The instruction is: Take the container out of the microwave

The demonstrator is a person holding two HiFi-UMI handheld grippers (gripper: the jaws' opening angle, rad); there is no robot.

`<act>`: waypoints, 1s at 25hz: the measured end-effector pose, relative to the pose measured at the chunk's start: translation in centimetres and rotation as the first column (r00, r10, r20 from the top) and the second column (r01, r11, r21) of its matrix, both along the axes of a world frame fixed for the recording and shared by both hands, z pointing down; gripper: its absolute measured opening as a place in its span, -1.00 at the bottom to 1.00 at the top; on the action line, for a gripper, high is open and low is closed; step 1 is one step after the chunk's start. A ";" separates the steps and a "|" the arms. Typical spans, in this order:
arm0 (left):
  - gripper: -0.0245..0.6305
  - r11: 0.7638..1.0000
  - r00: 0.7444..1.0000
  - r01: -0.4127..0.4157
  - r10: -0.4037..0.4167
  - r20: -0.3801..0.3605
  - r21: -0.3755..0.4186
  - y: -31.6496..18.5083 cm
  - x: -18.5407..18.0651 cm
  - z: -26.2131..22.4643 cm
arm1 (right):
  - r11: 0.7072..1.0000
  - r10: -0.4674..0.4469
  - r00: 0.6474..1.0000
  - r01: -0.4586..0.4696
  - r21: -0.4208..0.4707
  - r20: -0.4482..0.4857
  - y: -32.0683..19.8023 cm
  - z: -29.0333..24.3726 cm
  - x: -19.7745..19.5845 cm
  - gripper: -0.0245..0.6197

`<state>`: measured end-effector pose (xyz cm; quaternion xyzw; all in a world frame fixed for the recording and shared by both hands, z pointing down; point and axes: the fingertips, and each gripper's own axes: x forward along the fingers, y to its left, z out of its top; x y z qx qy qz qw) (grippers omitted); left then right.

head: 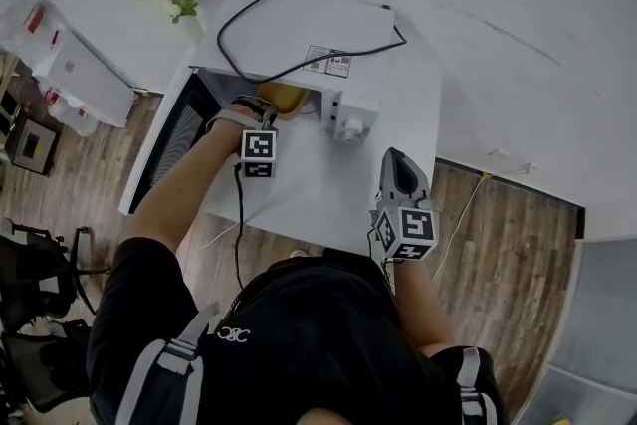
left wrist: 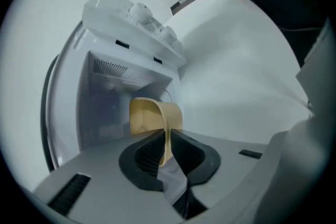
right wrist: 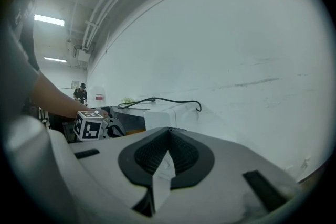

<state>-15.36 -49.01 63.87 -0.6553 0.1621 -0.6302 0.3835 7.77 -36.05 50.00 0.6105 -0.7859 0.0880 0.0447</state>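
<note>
The white microwave (head: 328, 50) stands on a white table (head: 318, 204) with its door (head: 164, 139) swung open to the left. At its opening a tan container (head: 284, 99) is gripped by my left gripper (head: 265, 110). In the left gripper view the jaws (left wrist: 167, 136) are shut on the container's thin wall (left wrist: 157, 115), at the front of the cavity (left wrist: 107, 105), below the knob panel (left wrist: 137, 17). My right gripper (head: 399, 162) hovers over the table's right side, apart from the microwave. Its jaws (right wrist: 169, 131) are shut with nothing between them.
A black power cable (head: 299, 65) lies looped on top of the microwave. A small plant (head: 177, 0) stands behind it at the left. A white cabinet (head: 70, 65) and a dark chair (head: 40, 264) stand on the wooden floor to the left.
</note>
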 end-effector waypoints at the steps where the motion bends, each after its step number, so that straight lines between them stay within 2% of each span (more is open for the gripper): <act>1: -0.76 1.000 1.000 -0.008 0.008 -0.002 -0.007 0.7 0.0 -0.4 | 1.000 -0.009 1.000 0.009 0.003 0.001 0.1 -0.1 -0.5 -0.91; 8: -0.76 0.999 0.999 -0.033 0.033 0.039 -0.009 6.1 -1.0 -3.0 | 0.995 -0.096 0.995 0.096 0.022 0.003 0.8 -0.3 -4.3 -0.91; 13: -0.77 1.000 1.000 -0.027 0.027 0.003 -0.006 9.7 -2.1 -4.2 | 0.987 -0.155 0.988 0.155 0.040 0.008 1.5 -0.6 -7.2 -0.91; 19: -0.76 0.999 0.999 0.035 -0.035 0.010 0.011 12.8 -5.5 -5.4 | 0.978 -0.200 0.980 0.201 0.054 -0.020 1.6 -0.8 -10.4 -0.91; 25: -0.77 0.991 0.991 0.133 -0.133 -0.009 0.016 15.3 -8.9 -5.9 | 0.967 -0.251 0.968 0.251 0.048 -0.013 1.8 -0.6 -12.9 -0.91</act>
